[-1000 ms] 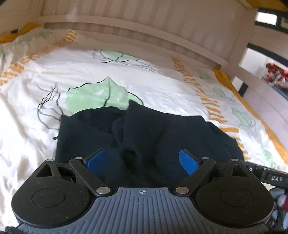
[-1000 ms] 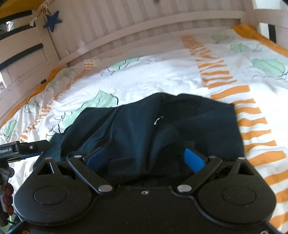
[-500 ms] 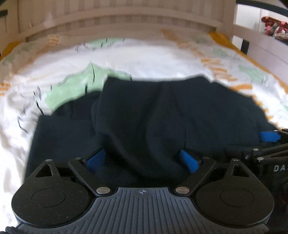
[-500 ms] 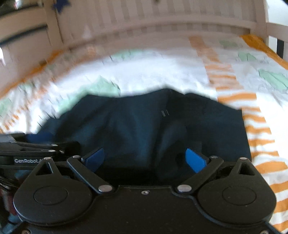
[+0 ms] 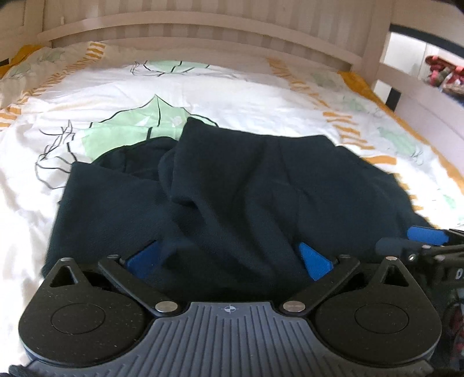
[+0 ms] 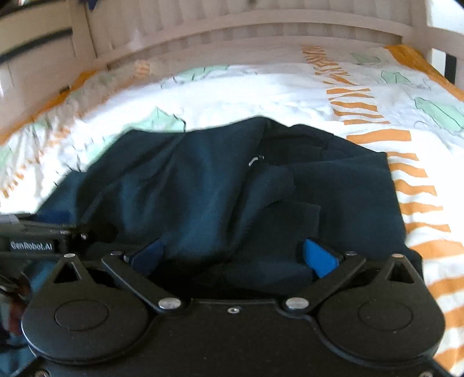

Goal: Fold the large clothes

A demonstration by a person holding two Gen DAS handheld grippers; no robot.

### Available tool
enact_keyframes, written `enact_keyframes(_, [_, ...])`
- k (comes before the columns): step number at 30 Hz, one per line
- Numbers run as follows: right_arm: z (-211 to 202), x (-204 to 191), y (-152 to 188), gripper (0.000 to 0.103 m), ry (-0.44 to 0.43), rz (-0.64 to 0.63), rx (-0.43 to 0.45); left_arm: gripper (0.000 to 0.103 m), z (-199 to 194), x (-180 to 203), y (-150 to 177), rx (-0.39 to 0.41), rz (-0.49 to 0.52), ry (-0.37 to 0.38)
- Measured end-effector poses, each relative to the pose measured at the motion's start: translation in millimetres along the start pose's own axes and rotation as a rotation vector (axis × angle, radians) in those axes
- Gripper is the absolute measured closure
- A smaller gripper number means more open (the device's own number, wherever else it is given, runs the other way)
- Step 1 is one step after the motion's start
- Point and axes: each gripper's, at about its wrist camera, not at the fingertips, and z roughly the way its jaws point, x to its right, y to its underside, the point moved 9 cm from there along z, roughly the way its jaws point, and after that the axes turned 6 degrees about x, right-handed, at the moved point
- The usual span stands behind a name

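Garment (image 5: 232,185): dark navy, large, lies bunched on the bed's bedsheet (image 5: 203,87), filling the centre and lower half of both wrist views. It is roughly gathered, not flat: a thick fold runs up the middle of the left wrist view, and a loose flap sits at centre right of the right wrist view, beside a small pale mark, perhaps a label; too small to tell.

Left gripper (image 5: 229,258): jaws opening, spread wide, cloth lying between the blue pads, which do not press on it. Right gripper (image 6: 235,255): likewise opening and wide, with fabric between the pads and no grip. Each gripper shows at the edge of the other's view, the right one at lower right of the left wrist view, so the two sit side by side at the near hem.

Step in hand, as I judge it: taking hold of the near edge to carry it over toward the headboard (image 5: 203,26).

Notes for doing it well:
- Push each gripper far enough in that the pads close on all layers of the edge, not only the top one.
- Keep both grips on the same edge, well apart, so the fold line stays straight.
- Flatten the central ridge first if possible; folding over it will trap a lump.
- Lift evenly; the heavy cloth will likely sag between the grips.
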Motion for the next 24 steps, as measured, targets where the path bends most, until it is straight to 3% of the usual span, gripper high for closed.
enact_keyframes(10, [-73.5, -0.5, 12.5, 0.001, -0.04, 0.051, 0.044, 0.0, -74.8, -9.6, 10.1, 0.019, -0.075, 0.056])
enact_keyframes(24, [-153.5, 15.2, 68.2, 0.001, -0.029, 0.11, -0.022, 0.0, -146.2, -28.2, 55.2, -0.021, -0.121, 0.057])
